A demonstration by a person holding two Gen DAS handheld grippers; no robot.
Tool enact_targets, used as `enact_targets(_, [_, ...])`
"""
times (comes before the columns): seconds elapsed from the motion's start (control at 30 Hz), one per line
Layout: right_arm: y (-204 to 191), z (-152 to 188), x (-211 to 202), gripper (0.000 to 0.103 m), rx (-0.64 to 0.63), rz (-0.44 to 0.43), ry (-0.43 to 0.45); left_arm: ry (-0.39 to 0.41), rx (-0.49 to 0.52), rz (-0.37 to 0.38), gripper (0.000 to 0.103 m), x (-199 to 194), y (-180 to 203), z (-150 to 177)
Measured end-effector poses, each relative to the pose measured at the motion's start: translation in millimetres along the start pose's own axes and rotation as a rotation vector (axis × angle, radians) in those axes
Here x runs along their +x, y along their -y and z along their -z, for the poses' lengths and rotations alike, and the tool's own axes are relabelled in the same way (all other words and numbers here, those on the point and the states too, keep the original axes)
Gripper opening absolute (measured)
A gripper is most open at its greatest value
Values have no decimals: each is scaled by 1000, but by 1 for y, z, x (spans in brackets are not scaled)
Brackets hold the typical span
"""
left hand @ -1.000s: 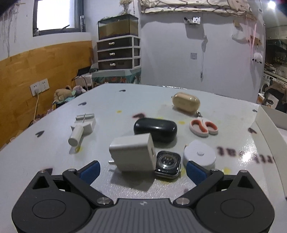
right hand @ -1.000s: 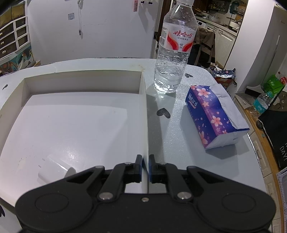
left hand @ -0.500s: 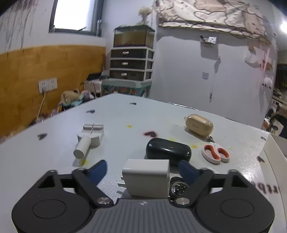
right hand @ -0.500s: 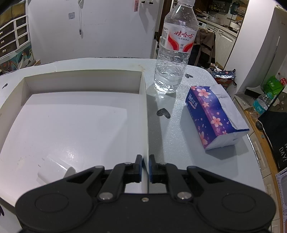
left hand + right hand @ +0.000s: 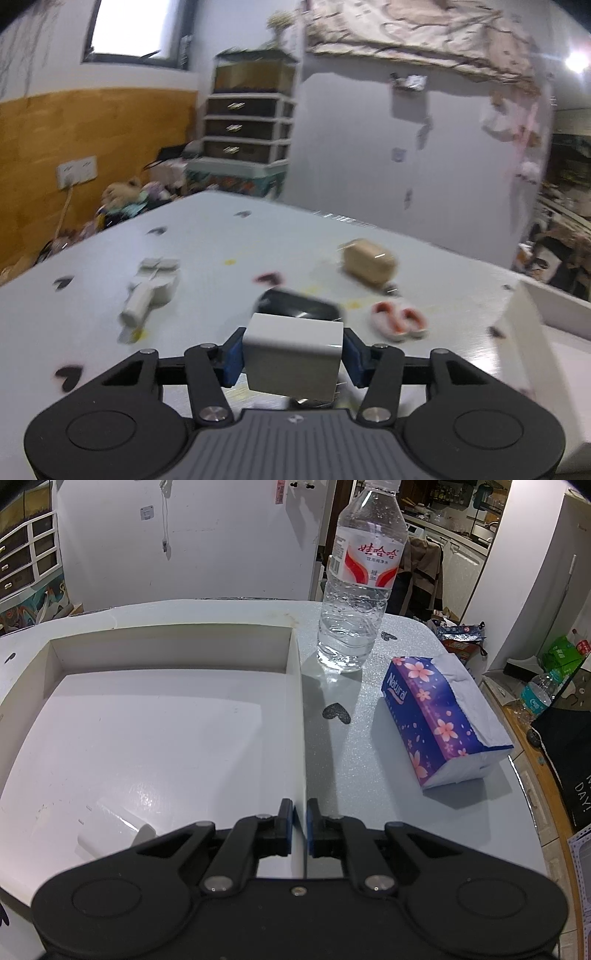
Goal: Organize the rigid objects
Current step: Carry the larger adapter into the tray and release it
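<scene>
**Charger taken from the cluster; tray held steady**

Since the earlier frame, the white charger block (image 5: 293,356) has gone from lying on the table (image 5: 207,258) among other items to sitting between the blue pads (image 5: 233,356) of the left gripper (image 5: 293,358), lifted clear of the surface. The jaws are closing on it, both pads against its side faces; the flat, parallel sides suit a squeeze across the width. Left behind on the table are the black case (image 5: 295,304) just beyond the charger, the tan case (image 5: 367,264) farther off, the small orange-and-white scissors (image 5: 399,321) to the right, and a white tool (image 5: 149,291) well apart on the left. Motion blur softens this view.

The right gripper (image 5: 300,823) is nearly fully closed, pinching the thin right wall of the white tray (image 5: 301,716). This grip probably steadies the tray as the receiving container. One white block (image 5: 107,827) already lies inside, near the front. A water bottle (image 5: 360,576) and a tissue pack (image 5: 439,720) stand outside the tray on its right, apparently not involved.
</scene>
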State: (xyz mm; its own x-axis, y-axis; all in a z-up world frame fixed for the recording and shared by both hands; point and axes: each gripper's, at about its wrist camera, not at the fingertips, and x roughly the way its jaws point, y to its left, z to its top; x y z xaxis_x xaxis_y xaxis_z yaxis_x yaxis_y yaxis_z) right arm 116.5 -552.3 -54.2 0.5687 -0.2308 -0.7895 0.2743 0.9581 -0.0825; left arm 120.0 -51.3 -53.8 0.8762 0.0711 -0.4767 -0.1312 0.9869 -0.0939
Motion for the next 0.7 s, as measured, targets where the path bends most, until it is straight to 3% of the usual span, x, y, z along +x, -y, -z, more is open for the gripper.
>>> enact_targets(0.17, [0, 0, 0, 8, -1, 2, 1, 54, 41, 94, 53, -17, 42, -12])
enact_targets(0.37, [0, 0, 0, 8, -3, 6, 3, 73, 127, 274, 53, -31, 111, -18])
enact_targets(0.7, [-1, 1, 0, 8, -3, 6, 4, -34, 279, 504, 53, -28, 199, 11])
